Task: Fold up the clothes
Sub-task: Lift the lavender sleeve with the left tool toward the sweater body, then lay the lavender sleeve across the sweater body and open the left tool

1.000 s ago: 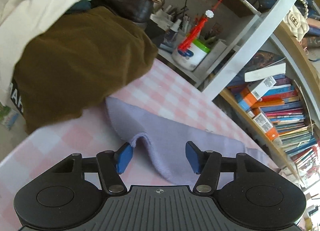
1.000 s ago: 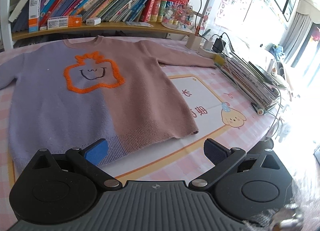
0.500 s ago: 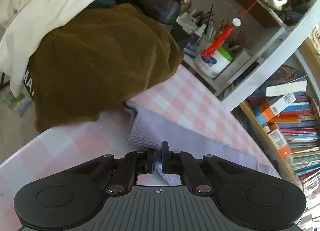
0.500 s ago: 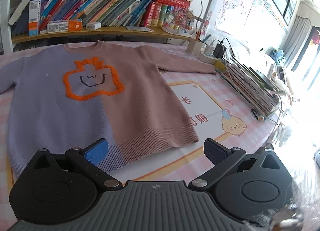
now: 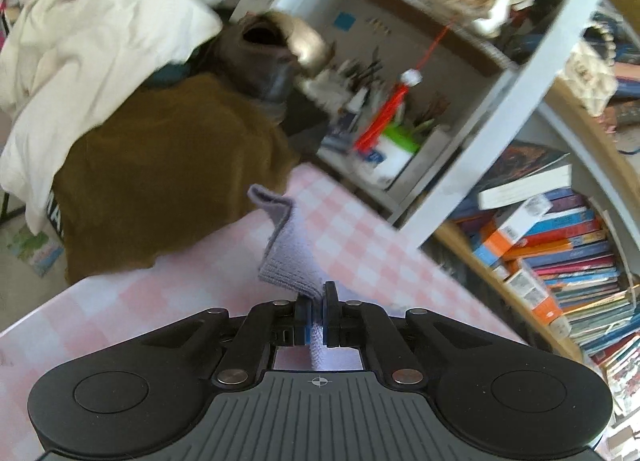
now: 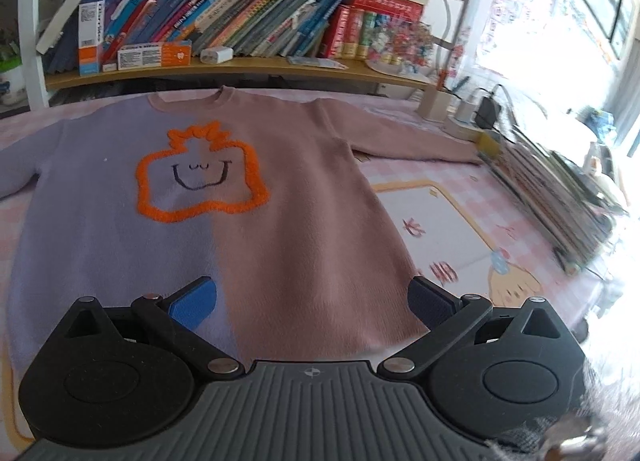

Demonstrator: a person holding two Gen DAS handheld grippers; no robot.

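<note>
A sweater (image 6: 248,229), lilac on its left half and dusty pink on its right, lies flat and face up on the pink checked table (image 6: 460,229), an orange-outlined smiling face on its chest. My right gripper (image 6: 312,305) hovers open over the hem, nothing between its fingers. In the left wrist view my left gripper (image 5: 317,321) is shut on the cuff of the lilac sleeve (image 5: 288,249), which stands lifted off the table (image 5: 160,301) and curls upward beyond the pads.
A brown garment (image 5: 160,181) and a cream one (image 5: 92,61) are heaped beyond the table's left end. Bookshelves (image 6: 224,29) run along the far side. A stack of books (image 6: 560,197) and a power strip (image 6: 468,121) crowd the right edge.
My left gripper closed on the lilac sleeve cuff and has raised it off the table. My right gripper moved forward from the table edge to over the sweater's hem, still open.
</note>
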